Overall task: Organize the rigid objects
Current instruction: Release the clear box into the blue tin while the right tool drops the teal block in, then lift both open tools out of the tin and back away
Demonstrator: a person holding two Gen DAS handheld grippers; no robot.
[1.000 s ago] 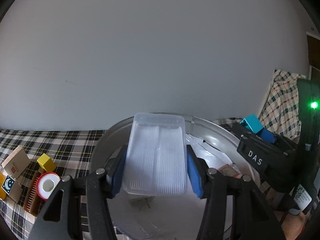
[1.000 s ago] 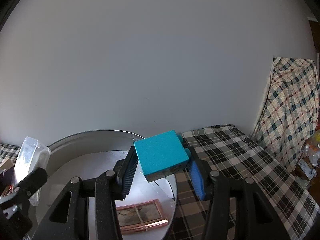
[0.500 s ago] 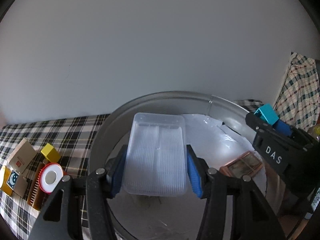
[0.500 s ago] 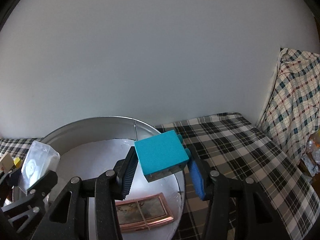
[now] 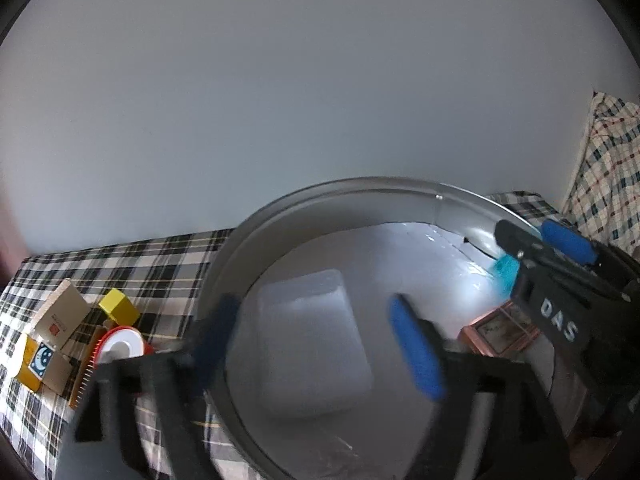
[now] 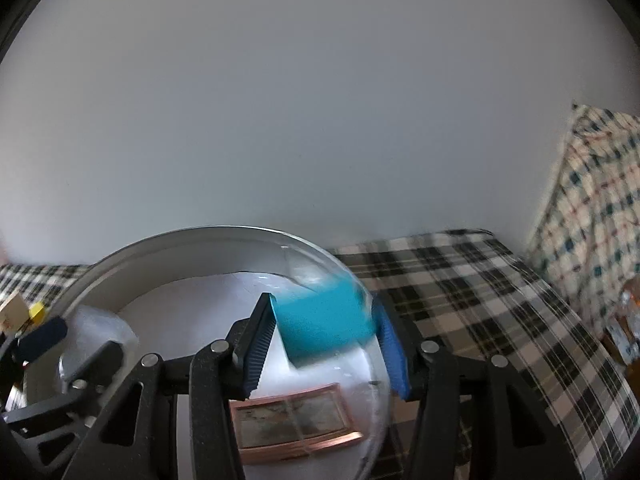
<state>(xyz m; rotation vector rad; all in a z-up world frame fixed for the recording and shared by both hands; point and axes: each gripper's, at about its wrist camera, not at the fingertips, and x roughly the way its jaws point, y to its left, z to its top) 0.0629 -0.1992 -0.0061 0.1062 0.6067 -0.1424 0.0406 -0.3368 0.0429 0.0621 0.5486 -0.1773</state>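
Note:
A round metal tub [image 5: 280,216] with a white lining stands on a plaid cloth. My left gripper [image 5: 320,344] is open above the tub, and the clear plastic box [image 5: 316,344] lies blurred between and below its fingers, apart from them. My right gripper [image 6: 326,344] is open over the tub's right side [image 6: 168,240]; the teal box [image 6: 324,324] is blurred between the fingers, free of the pads. It shows in the left wrist view [image 5: 506,272] beside the right gripper. A copper-framed picture [image 6: 292,424] lies flat in the tub.
Left of the tub on the plaid cloth [image 5: 120,260] lie a cardboard box [image 5: 60,316], a yellow block [image 5: 118,304], a red-and-white tape roll [image 5: 120,346], a brown comb and a yellow card. A plaid-draped object [image 6: 592,208] stands at the right. A grey wall is behind.
Both grippers have opened. The clear box has dropped from the left gripper into the tub, and the teal box is leaving the right gripper. Both cameras have tilted down towards the tub.

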